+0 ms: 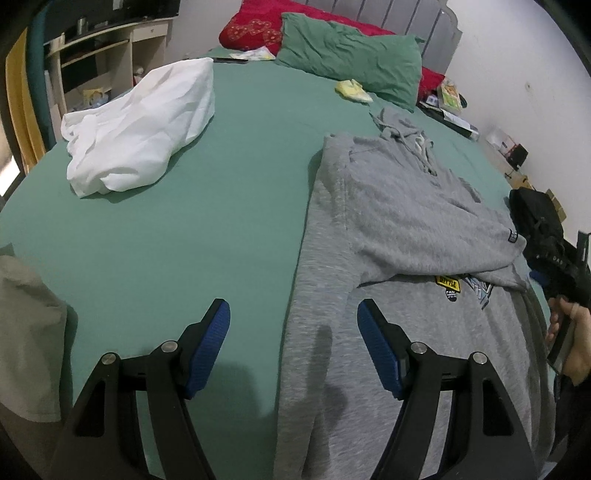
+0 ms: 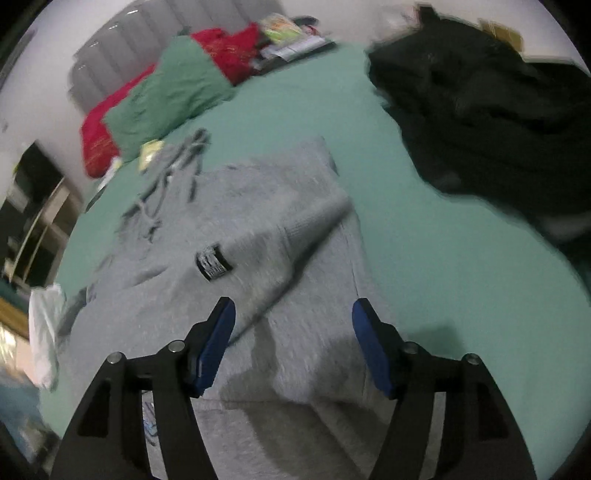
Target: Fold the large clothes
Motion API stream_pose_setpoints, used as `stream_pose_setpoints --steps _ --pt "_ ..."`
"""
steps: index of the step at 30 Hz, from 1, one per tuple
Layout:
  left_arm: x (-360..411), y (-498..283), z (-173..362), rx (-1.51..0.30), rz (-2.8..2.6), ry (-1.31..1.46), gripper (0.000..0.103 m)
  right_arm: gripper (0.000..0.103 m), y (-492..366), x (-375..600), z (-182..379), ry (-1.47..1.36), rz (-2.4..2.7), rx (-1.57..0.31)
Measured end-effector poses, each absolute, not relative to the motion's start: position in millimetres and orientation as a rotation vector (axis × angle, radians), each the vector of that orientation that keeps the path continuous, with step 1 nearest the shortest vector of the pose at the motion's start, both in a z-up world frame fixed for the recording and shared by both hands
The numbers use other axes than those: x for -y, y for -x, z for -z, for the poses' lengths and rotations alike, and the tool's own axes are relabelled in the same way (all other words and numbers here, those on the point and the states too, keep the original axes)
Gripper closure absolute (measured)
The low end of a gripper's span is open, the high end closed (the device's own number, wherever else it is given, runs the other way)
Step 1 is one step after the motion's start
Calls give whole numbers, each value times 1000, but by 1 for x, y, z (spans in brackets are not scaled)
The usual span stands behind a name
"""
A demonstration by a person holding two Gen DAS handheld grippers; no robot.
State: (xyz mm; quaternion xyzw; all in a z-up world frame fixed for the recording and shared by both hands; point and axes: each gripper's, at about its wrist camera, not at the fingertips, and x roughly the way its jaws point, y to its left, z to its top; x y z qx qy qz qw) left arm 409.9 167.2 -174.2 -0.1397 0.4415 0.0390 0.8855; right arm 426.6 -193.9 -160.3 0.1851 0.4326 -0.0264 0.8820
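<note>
A grey hoodie lies flat on the green bed sheet, hood toward the pillows. One sleeve is folded across its chest, partly covering the printed logo. My left gripper hangs open over the hoodie's left edge, with nothing between its blue pads. At the right edge of that view a hand holds the other black gripper. In the blurred right wrist view, my right gripper stands open above the hoodie, just below the folded sleeve with its black label. It grips nothing.
A crumpled white cloth lies at the far left of the bed, and a beige cloth at the near left. Green and red pillows line the headboard. A black garment heap sits right of the hoodie. Shelves stand beyond the bed.
</note>
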Motion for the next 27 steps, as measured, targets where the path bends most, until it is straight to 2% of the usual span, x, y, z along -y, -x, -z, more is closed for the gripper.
stream_pose_setpoints --steps 3,7,8,9,10,14,17,21,24,26,27 --pt "-166 -412 174 -916 -76 286 27 37 -439 196 153 -310 7 -835" --pt "-166 -414 176 -924 -69 280 27 37 -465 204 170 -320 -27 -884" --pt "-166 -415 177 -926 -69 280 27 42 -466 205 173 -319 -35 -888" --pt "-167 -415 178 -927 -68 281 27 54 -467 202 172 -296 -43 -879" --pt "-168 -415 178 -928 -69 282 27 80 -473 192 169 -229 -58 -866" --pt "-169 -414 178 -931 -67 299 27 87 -483 165 163 -73 -62 -875" --pt "-169 -415 179 -932 -67 296 27 88 -469 162 158 -96 -36 -901" --pt "-170 -415 180 -938 -66 295 27 88 -432 171 170 -154 -18 -1041" --pt "-173 -412 177 -928 -75 301 27 85 -413 180 169 -124 -9 -1059" --pt "-175 -411 175 -916 -84 303 27 62 -410 191 151 -45 80 -947" --pt "-176 -410 173 -904 -88 304 27 56 -413 196 141 -37 85 -887"
